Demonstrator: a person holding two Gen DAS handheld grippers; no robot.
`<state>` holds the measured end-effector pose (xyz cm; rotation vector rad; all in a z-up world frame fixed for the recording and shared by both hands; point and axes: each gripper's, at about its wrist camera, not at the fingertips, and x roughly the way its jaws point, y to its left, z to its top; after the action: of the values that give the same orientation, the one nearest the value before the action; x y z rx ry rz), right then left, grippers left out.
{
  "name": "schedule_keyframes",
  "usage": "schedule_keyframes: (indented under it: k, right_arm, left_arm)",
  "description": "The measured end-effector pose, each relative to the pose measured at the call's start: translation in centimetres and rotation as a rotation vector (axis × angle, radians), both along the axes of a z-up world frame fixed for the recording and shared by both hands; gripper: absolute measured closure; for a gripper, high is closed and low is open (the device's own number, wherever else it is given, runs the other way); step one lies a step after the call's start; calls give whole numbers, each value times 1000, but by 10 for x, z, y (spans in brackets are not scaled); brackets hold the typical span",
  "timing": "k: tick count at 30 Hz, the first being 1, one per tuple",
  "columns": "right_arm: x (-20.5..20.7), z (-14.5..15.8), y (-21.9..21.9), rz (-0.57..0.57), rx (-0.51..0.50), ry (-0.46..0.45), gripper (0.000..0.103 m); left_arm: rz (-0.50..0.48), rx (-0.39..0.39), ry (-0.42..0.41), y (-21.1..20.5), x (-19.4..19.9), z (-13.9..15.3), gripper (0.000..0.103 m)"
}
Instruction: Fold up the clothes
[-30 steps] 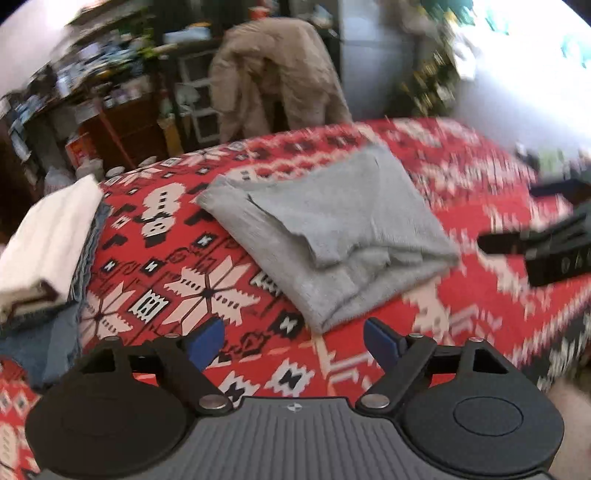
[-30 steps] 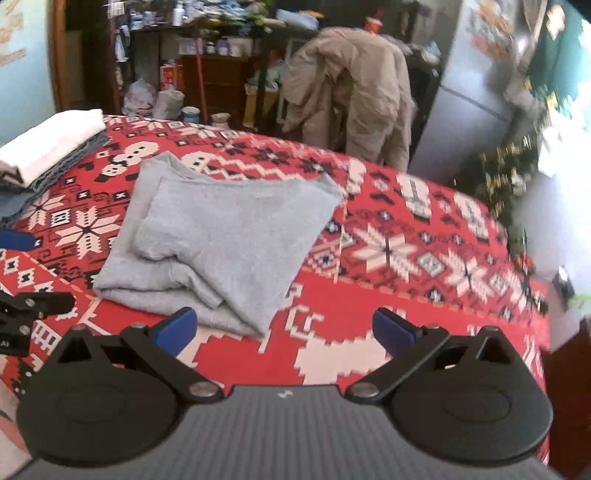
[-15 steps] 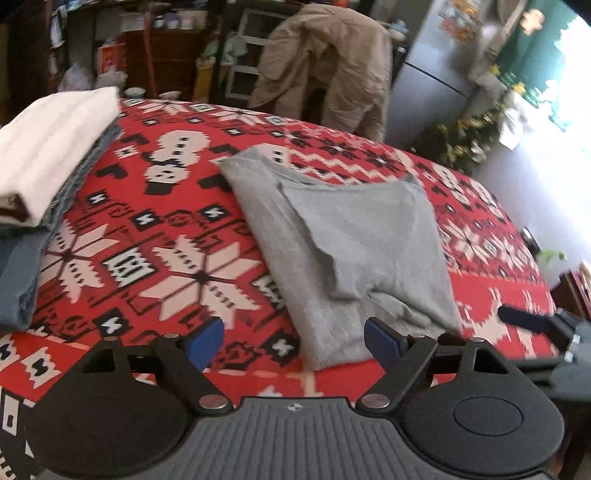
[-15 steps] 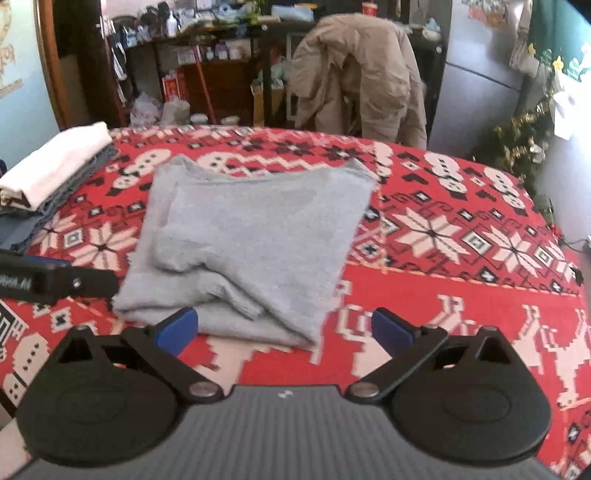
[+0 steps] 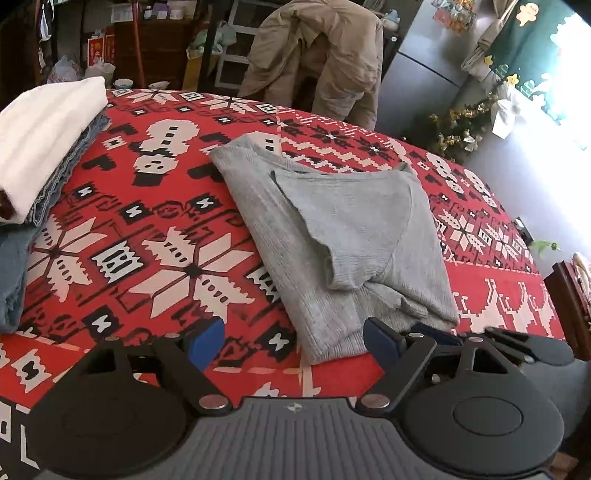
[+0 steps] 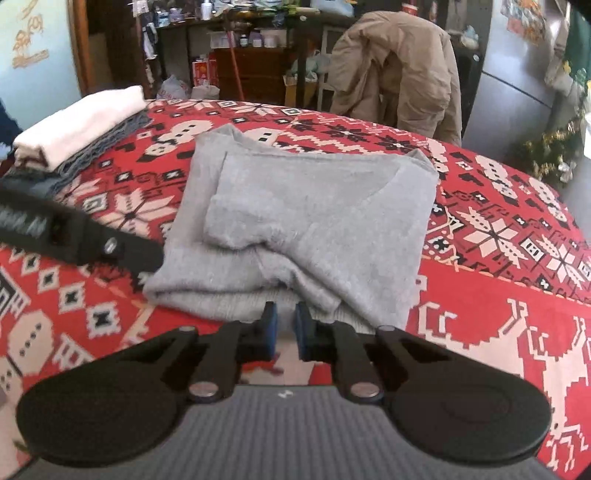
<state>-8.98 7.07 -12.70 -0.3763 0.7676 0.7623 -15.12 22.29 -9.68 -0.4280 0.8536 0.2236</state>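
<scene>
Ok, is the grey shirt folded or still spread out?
Folded. The shirt lies as a compact rectangle, sleeve tucked on top, layers stacked along its near edge.

A lived-in home interior — a domestic room. A bed or table is covered by a red patterned blanket (image 5: 155, 236), with a stack of folded laundry (image 5: 40, 147) at its edge. Behind it, a tan coat (image 6: 399, 70) drapes over a chair, cluttered shelves (image 6: 240, 22) hold bottles and boxes, a grey refrigerator (image 5: 424, 70) stands nearby — tinsel decorations (image 5: 458, 125) beside it.
</scene>
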Motion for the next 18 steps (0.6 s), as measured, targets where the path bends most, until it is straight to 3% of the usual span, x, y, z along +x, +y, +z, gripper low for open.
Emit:
schedule_keyframes:
  k: [7, 11, 16, 18]
  right_arm:
    - [13, 17, -16, -72, 25, -14, 90]
    - [28, 9, -16, -112, 5, 4, 88]
    - [6, 0, -30, -69, -12, -24, 87]
    - [3, 2, -36, -64, -17, -7, 87]
  left_arm:
    - [11, 7, -1, -1, -3, 3, 21]
    - [16, 21, 1, -2, -6, 5, 21]
    - [16, 38, -6, -4, -7, 6, 21]
    - [20, 56, -29, -6, -7, 9, 28]
